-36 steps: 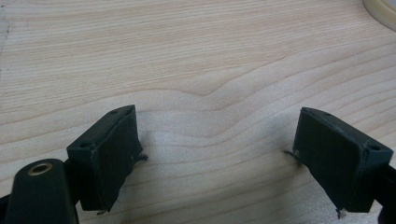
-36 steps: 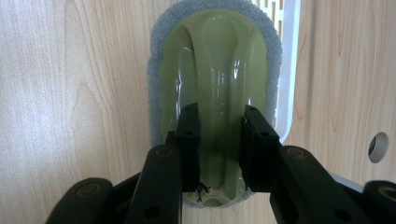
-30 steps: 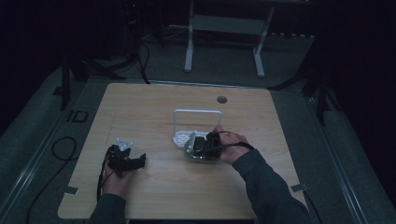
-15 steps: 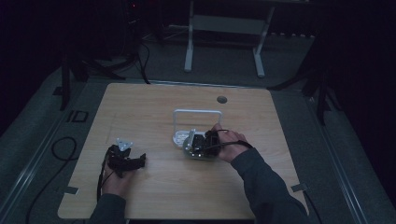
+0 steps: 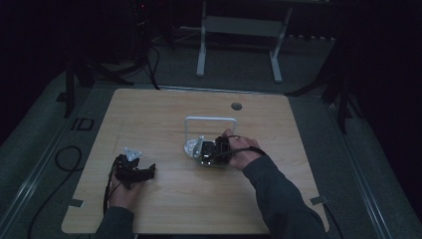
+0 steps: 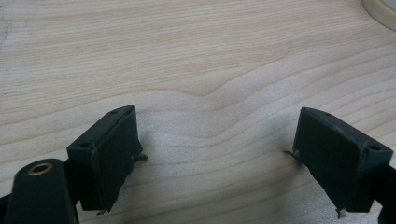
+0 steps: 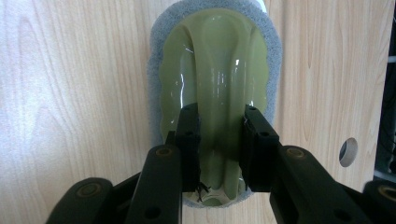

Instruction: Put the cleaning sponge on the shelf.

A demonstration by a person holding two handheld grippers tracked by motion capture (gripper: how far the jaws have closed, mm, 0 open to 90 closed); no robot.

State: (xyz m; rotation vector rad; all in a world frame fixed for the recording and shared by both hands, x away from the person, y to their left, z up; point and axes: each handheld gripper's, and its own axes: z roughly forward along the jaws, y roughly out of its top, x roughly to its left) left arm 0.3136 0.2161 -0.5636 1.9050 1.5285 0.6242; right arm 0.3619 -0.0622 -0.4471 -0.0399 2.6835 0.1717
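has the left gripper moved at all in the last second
No. In the high view the left gripper sits at the same spot near the table's front left edge, the same way off the white wire stand.

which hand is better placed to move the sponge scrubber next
Right. The right gripper has its fingers shut on the green handle ridge of the sponge scrubber. The left gripper is open over bare table, away from it.

High view looks forward-down from afar on counter; both tool views close, sharing its woodgrain.
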